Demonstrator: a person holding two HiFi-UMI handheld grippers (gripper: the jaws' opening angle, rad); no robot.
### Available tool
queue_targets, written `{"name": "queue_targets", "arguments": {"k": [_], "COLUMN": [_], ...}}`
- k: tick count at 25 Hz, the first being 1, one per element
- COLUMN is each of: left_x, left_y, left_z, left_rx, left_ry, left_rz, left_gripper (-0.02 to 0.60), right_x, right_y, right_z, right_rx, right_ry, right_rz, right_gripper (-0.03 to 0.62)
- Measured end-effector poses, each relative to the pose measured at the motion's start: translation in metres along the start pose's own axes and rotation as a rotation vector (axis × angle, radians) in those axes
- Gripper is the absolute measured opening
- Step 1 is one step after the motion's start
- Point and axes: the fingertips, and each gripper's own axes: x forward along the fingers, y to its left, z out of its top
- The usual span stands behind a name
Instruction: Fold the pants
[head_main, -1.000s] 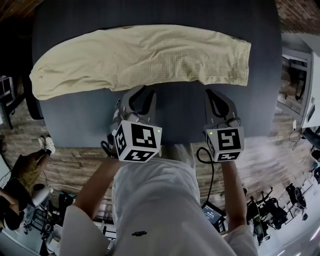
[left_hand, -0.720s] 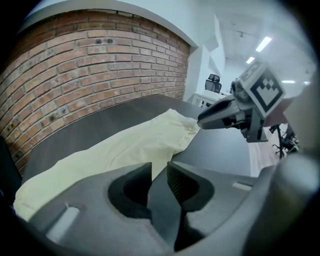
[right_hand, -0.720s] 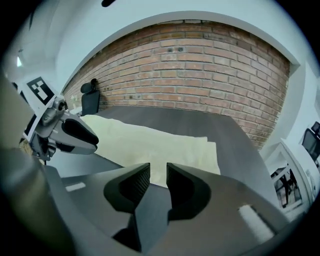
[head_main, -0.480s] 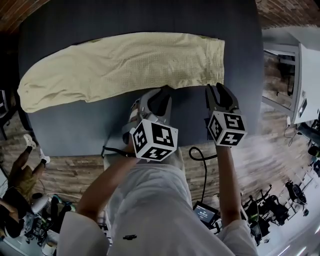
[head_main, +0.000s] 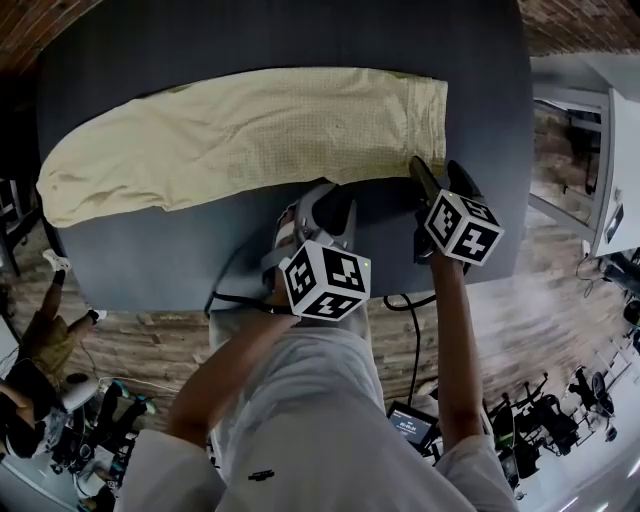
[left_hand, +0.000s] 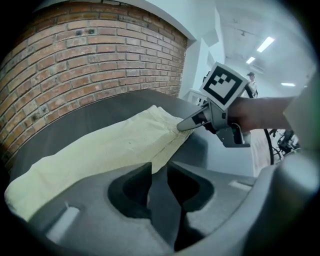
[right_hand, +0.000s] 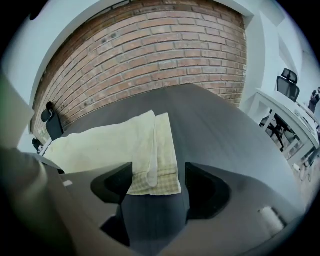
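Observation:
Pale yellow pants (head_main: 250, 130) lie lengthwise across the dark grey table (head_main: 160, 255), with the waistband end (head_main: 430, 110) at the right. My left gripper (head_main: 328, 192) hangs over bare table just short of the pants' near edge. Its jaws (left_hand: 159, 165) stand a narrow gap apart with nothing between them. My right gripper (head_main: 440, 172) is at the waistband's near corner, tilted down, jaws opening wide. In the right gripper view the waistband hem (right_hand: 160, 185) lies on the table between and just ahead of the jaws (right_hand: 158, 172), and the pads do not press it.
The table's near edge (head_main: 200, 305) runs just in front of my body. A brick wall (right_hand: 150, 55) stands behind the table. A white desk (head_main: 610, 150) and office chairs (right_hand: 287, 82) are off to the right. The floor is wood planks (head_main: 520, 320).
Both grippers have moved forward and to the right, up to the pants' waistband end. The right gripper has rolled and its jaws have gone from shut to wide open.

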Motion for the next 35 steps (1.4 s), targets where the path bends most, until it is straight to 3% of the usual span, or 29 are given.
{"name": "queue_targets", "arguments": {"k": [4,9,11,23,35], "left_x": [0.003,0.007,0.012,0.012,-0.006], "left_y": [0.002,0.002,-0.001,0.007,0.024], "left_z": [-0.003,-0.005,-0.005,-0.005,-0.003], "left_rx": [0.004,-0.004,-0.011,-0.014,-0.041], "left_ry": [0.017,0.038,0.045,0.054,0.027], "left_rz": [0.006,0.021,0.028,0.034,0.052], "left_gripper": [0.103,0.103,0.103,0.103,0.103], "right_x": [0.005,0.002,0.002,-0.019,-0.064], "right_y": [-0.006,-0.006,-0.019,-0.060,-0.017], "right_z": [-0.006,-0.003,-0.002,0.010,0.047], "right_rx": [-0.016,-0.088,-0.093,-0.101,-0.166], "right_ry": [0.033,0.059,0.059,0.039,-0.080], "right_rz": [-0.026,0.010,0.018,-0.064,-0.045], "right_gripper": [0.327,0.107,0.072,0.055,0.044]}}
